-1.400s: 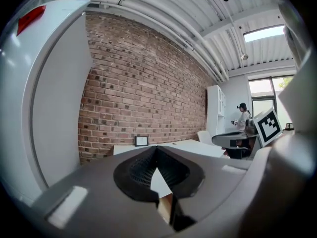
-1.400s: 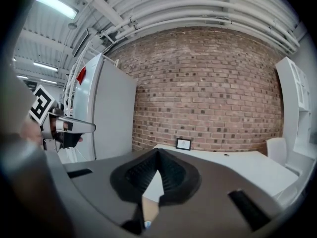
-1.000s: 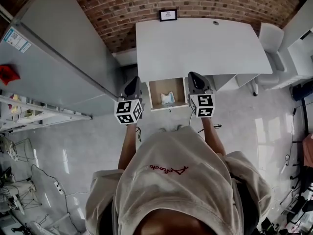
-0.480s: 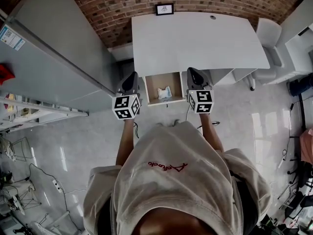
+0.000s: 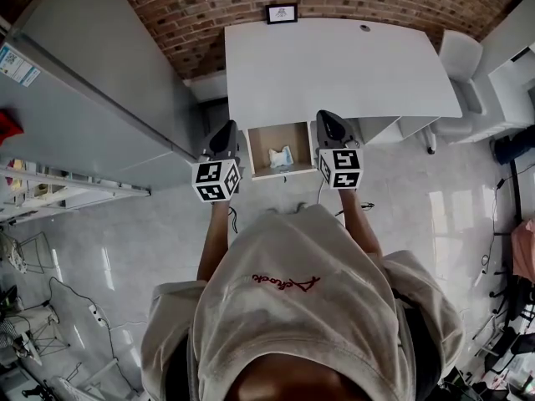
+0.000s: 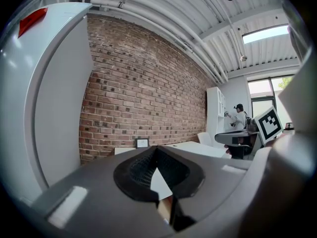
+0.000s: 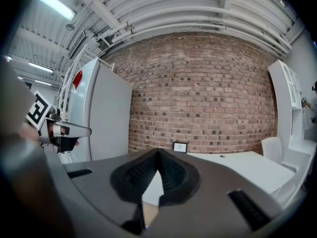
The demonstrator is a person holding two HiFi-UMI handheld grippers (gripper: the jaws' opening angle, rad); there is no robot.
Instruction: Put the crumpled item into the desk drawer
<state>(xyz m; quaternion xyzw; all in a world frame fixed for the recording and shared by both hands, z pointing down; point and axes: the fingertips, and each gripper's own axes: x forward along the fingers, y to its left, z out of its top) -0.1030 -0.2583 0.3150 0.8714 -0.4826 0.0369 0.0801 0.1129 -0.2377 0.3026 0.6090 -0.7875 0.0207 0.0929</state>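
In the head view the desk drawer stands open under the front edge of the white desk. A crumpled white and pale blue item lies inside it on the tan bottom. My left gripper hangs just left of the drawer and my right gripper just right of it, both above the floor. Each has its jaws shut with nothing between them. In the left gripper view the left gripper points at the brick wall, as does the right gripper in the right gripper view.
A tall grey cabinet stands left of the desk against the brick wall. A small framed picture sits at the desk's back edge. A white chair is at the right, cables lie on the tiled floor, and a person stands far off.
The head view has shifted slightly, so desk and drawer sit a little higher in frame. Both grippers stay shut on either side of the open drawer, the right one edging forward.
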